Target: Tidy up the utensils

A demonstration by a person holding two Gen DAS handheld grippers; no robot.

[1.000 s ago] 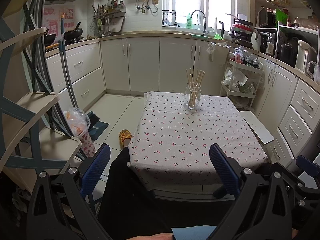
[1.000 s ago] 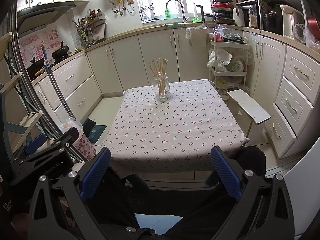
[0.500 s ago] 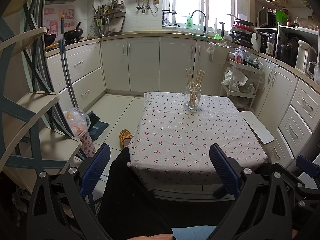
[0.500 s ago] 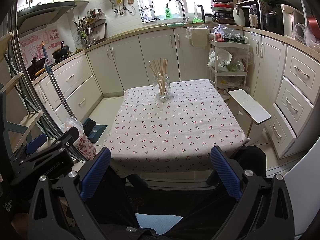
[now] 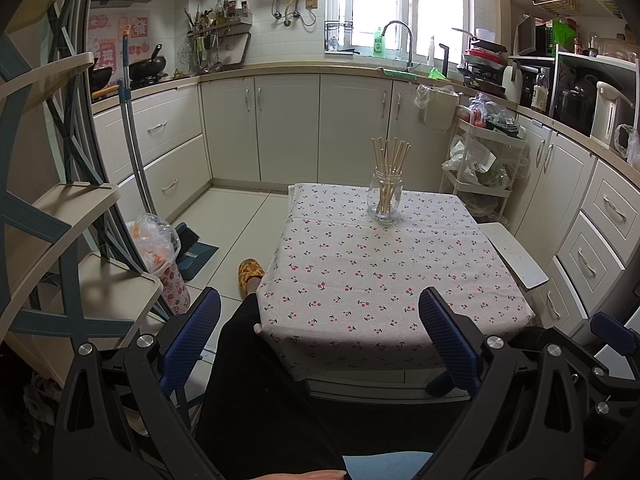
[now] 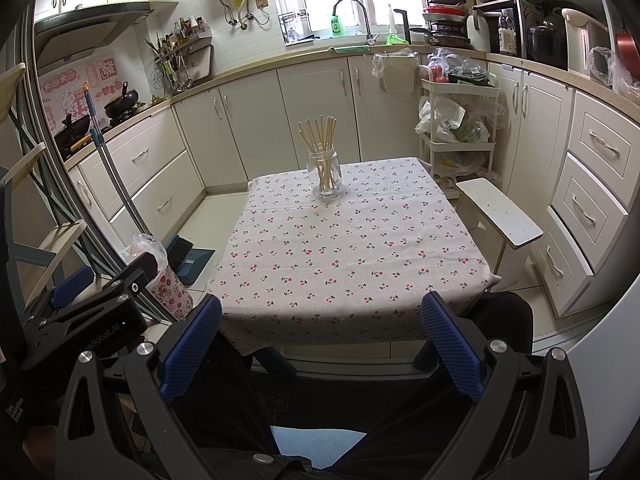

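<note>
A clear glass jar (image 5: 384, 200) stands upright at the far end of a table with a cherry-print cloth (image 5: 384, 280). Several wooden chopsticks (image 5: 390, 156) stand in it. The jar also shows in the right wrist view (image 6: 324, 176), with the chopsticks (image 6: 320, 136) fanned out. My left gripper (image 5: 320, 332) is open and empty, held low in front of the table's near edge. My right gripper (image 6: 320, 336) is open and empty too, also short of the near edge. The left gripper's body (image 6: 92, 304) shows at the left of the right wrist view.
A white stool (image 6: 500, 216) stands at the table's right side, with drawers (image 6: 588, 216) behind it. A white trolley with bags (image 6: 456, 120) stands at the back right. A mop (image 5: 136, 152), a floral bin (image 5: 168, 264) and shelving (image 5: 60, 240) are on the left. My legs are below both grippers.
</note>
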